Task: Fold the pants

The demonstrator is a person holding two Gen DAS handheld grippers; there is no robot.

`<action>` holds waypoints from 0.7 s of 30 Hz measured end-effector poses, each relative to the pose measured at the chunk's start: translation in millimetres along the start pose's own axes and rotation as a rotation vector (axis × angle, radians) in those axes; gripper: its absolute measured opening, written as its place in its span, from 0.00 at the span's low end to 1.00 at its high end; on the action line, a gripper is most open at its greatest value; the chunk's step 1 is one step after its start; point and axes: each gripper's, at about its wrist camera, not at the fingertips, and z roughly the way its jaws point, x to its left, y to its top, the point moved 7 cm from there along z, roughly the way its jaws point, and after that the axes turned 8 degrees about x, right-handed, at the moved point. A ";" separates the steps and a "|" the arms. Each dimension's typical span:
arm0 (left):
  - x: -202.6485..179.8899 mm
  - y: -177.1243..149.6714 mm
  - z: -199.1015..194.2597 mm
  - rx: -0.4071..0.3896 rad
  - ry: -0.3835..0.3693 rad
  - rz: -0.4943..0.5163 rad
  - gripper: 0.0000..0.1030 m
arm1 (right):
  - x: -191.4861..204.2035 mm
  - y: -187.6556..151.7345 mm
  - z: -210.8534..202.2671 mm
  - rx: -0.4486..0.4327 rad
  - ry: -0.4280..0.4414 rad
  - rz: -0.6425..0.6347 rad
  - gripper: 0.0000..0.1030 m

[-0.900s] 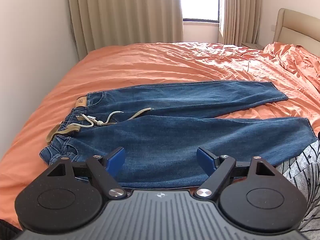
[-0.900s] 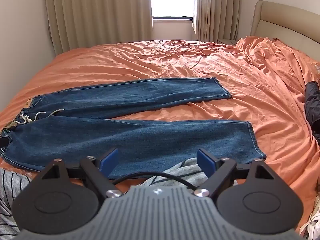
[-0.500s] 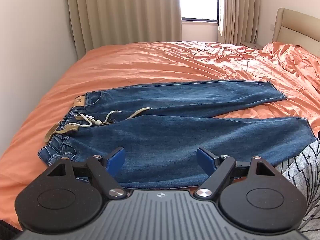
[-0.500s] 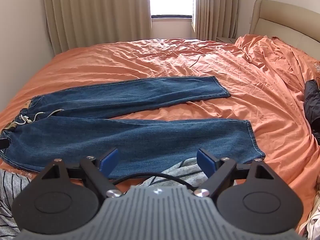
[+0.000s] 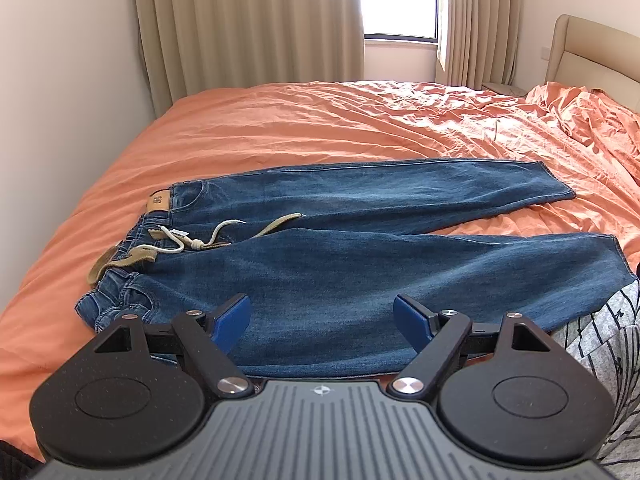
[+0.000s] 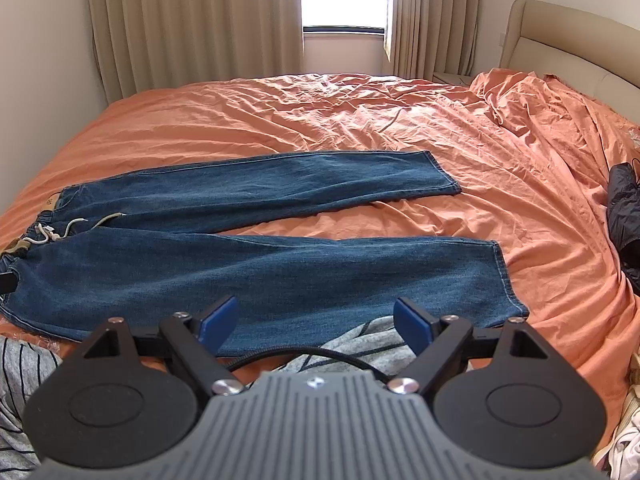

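**Jeans spread flat on the orange bed, both grippers wide and empty**

Left wrist view: the left gripper (image 5: 322, 320) fills the bottom of the frame, its blue pads (image 5: 232, 318) standing as far apart as they go with nothing between them. It hangs above the near edge of the blue jeans (image 5: 360, 272), not touching the cloth. The jeans lie flat across the middle of the frame on the orange bedsheet (image 5: 320, 128), waistband at the left, both legs running to the right and splayed apart at the hems. A pale drawstring (image 5: 200, 240) and a khaki strap (image 5: 120, 264) lie loose over the waistband, just beside a tan leather patch (image 5: 159, 202). A grey striped garment (image 5: 600, 340) shows at the lower right edge. Beige curtains (image 5: 248, 24) and a window (image 5: 400, 0) fill the top.

Right wrist view: the right gripper (image 6: 316, 322) sits at the bottom, jaws spread fully and holding nothing. It hovers short of the near leg's lower part, above a grey striped garment (image 6: 360, 340) crossed by a black cable (image 6: 304, 352). The jeans (image 6: 280, 264) stretch from the left edge to the centre right, the near hem (image 6: 508, 280) right of centre. A dark garment (image 6: 624, 208) lies at the right edge by the beige headboard (image 6: 560, 36).
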 end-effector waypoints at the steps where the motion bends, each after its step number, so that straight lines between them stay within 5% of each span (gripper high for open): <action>1: 0.0 0.1 0.1 0.000 0.000 0.001 0.92 | 0.0 0.1 0.1 -0.001 0.000 0.000 0.79; 21: -0.4 -0.9 0.1 -0.002 0.004 0.003 0.92 | -0.5 0.1 1.9 0.009 -0.013 0.004 0.79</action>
